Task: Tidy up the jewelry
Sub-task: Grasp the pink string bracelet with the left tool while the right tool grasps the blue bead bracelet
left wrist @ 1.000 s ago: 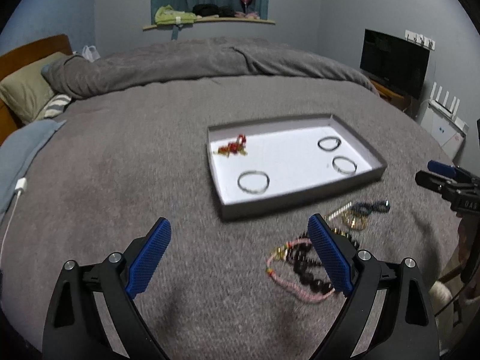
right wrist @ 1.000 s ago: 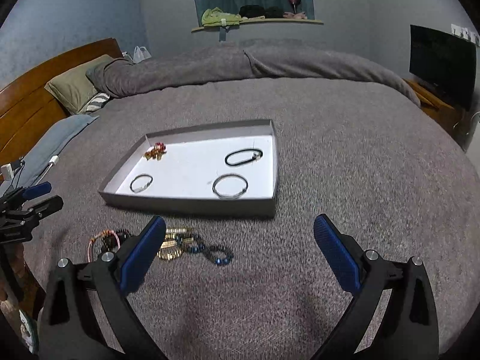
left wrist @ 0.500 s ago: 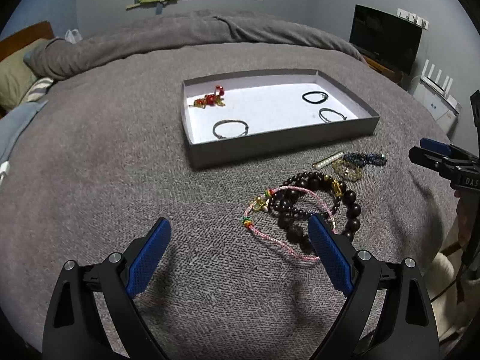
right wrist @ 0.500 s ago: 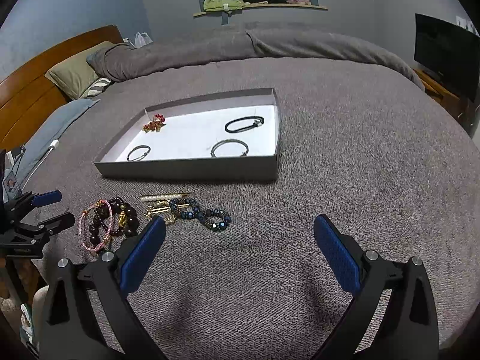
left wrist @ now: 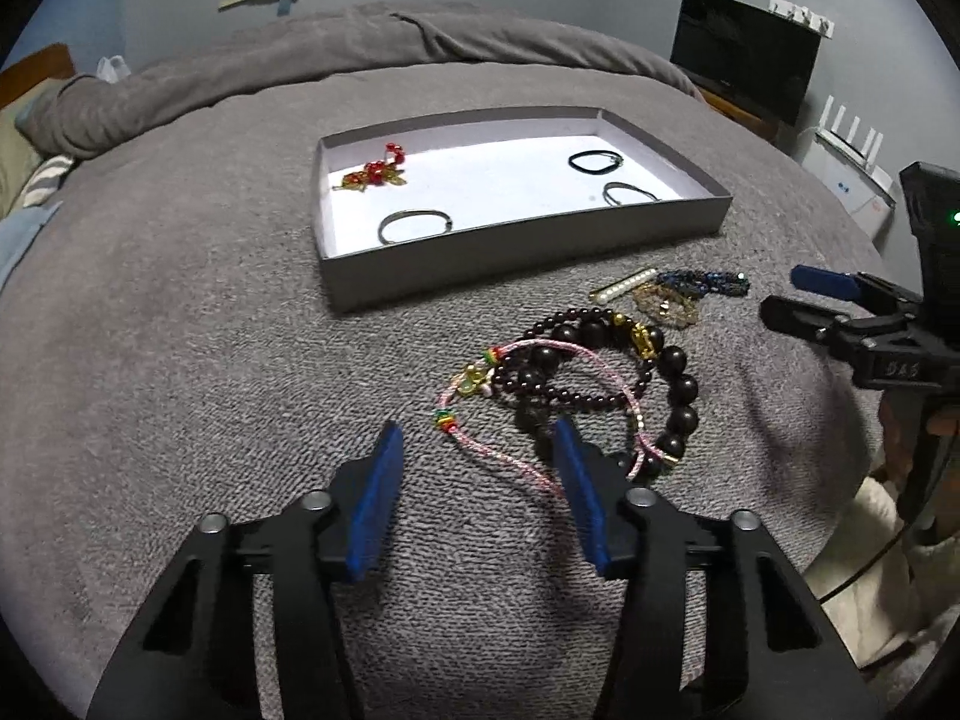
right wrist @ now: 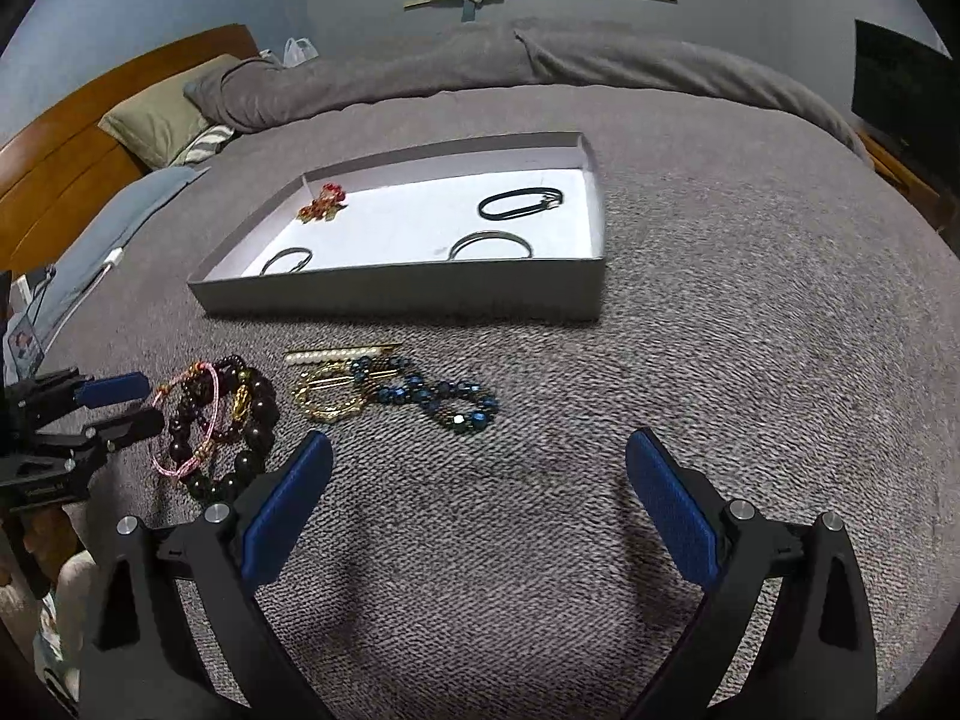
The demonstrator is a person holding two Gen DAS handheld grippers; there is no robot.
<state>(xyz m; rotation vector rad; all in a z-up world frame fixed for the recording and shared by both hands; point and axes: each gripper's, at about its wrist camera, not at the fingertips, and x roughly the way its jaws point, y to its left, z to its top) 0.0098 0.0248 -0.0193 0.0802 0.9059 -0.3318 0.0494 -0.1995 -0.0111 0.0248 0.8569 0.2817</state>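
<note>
A grey tray [left wrist: 522, 255] on the bed holds a red bead piece [left wrist: 375, 173], a black band [left wrist: 594, 161] and two metal rings. In front of it lie a pink cord bracelet [left wrist: 445, 420], dark bead bracelets [left wrist: 675, 360], a gold piece [right wrist: 327, 396], a pearl clip [right wrist: 324, 355] and a blue bead bracelet [right wrist: 444, 399]. My left gripper [left wrist: 477, 438] hovers at the near end of the pink cord. Its jaws are closing, and the pads press on nothing. My right gripper [right wrist: 480, 438] stands wide open just short of the blue beads, holding nothing.
Grey blanket [right wrist: 750, 330] covers the whole bed, bunched into a ridge behind the tray. Pillows and a wooden headboard [right wrist: 66, 150] are at the far left. A dark screen [left wrist: 744, 54] and a white router stand to the right. A shelf hangs on the back wall.
Both grippers have sunk toward the bed, so the loose jewelry looks nearer. The left jaws have narrowed from wide open to about half. The right jaws stay wide.
</note>
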